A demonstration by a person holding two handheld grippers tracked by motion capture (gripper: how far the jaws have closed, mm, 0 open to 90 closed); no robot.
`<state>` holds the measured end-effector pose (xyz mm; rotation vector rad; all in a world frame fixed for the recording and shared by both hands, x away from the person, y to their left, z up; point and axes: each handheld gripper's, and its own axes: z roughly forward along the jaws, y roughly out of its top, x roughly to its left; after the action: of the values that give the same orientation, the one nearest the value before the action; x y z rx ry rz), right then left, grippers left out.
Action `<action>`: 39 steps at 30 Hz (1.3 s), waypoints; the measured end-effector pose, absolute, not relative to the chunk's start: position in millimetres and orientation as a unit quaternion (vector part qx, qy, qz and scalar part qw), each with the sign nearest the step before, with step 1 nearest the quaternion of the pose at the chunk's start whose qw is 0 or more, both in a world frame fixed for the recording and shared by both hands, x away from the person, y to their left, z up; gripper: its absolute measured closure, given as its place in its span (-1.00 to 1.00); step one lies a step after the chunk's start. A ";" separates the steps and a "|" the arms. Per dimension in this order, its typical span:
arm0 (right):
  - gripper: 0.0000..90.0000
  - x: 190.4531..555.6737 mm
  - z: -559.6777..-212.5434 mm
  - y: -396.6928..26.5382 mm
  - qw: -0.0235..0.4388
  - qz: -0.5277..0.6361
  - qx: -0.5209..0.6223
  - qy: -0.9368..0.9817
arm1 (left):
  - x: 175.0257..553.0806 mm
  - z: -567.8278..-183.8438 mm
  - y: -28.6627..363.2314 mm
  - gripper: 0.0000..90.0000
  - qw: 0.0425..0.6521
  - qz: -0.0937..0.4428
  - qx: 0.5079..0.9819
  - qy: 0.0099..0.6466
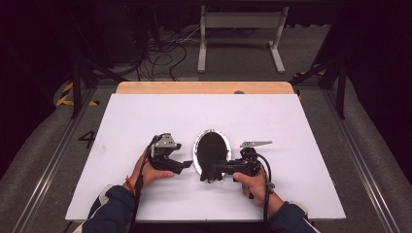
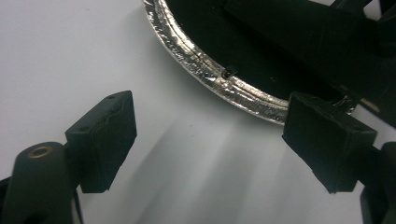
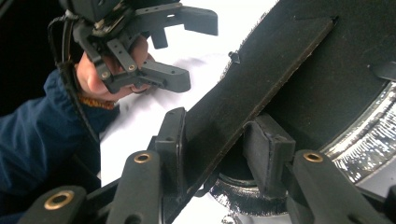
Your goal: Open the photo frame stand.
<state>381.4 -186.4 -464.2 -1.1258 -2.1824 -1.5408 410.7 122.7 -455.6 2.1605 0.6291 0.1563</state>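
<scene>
Mirror [image 1: 212,151] lies face-down on the white surface [image 1: 145,121], its black stand flap [image 3: 261,79] clamped in the right gripper [image 1: 219,169] jaws. At its nine o'clock, the left gripper [image 1: 183,165] jaws stand apart, holding nothing.

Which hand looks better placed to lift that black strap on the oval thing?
Right. The right gripper already has the strap between its jaws, while the left gripper hangs open beside the silver rim.
</scene>
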 end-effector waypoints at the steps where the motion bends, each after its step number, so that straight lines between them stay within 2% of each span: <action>1: 0.35 381.0 -463.5 -186.3 0.118 -0.528 -0.380 -0.750 | 411.6 -455.4 120.2 -0.61 0.439 0.050 0.862 0.251; 13: 0.41 375.7 -458.4 -186.4 0.086 -0.529 -0.331 -0.777 | 414.8 -454.5 110.2 -0.58 0.451 0.017 0.859 0.242; 20: 0.44 370.4 -452.0 -183.9 0.057 -0.523 -0.295 -0.797 | 418.3 -455.7 100.1 -0.46 0.458 -0.003 0.860 0.224; 23: 0.44 370.2 -451.6 -184.8 0.057 -0.524 -0.293 -0.798 | 419.9 -455.3 100.5 -0.29 0.466 -0.013 0.856 0.225; 24: 0.44 370.7 -452.2 -185.6 0.060 -0.526 -0.296 -0.795 | 420.5 -454.8 100.5 -0.17 0.465 -0.016 0.858 0.218; 33: 0.51 369.7 -448.4 -189.1 0.053 -0.527 -0.301 -0.793 | 420.8 -448.0 99.9 0.09 0.490 -0.015 0.844 0.217; 36: 0.50 371.6 -447.7 -193.0 0.057 -0.529 -0.312 -0.787 | 420.8 -444.9 99.0 0.24 0.507 -0.001 0.832 0.223; 39: 0.51 373.4 -445.6 -195.2 0.054 -0.527 -0.320 -0.786 | 419.7 -443.5 96.5 0.29 0.513 0.007 0.828 0.227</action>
<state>373.4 -195.2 -445.6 -0.9709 -2.3871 -1.5993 419.7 96.5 -443.5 1.9912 0.5450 0.0180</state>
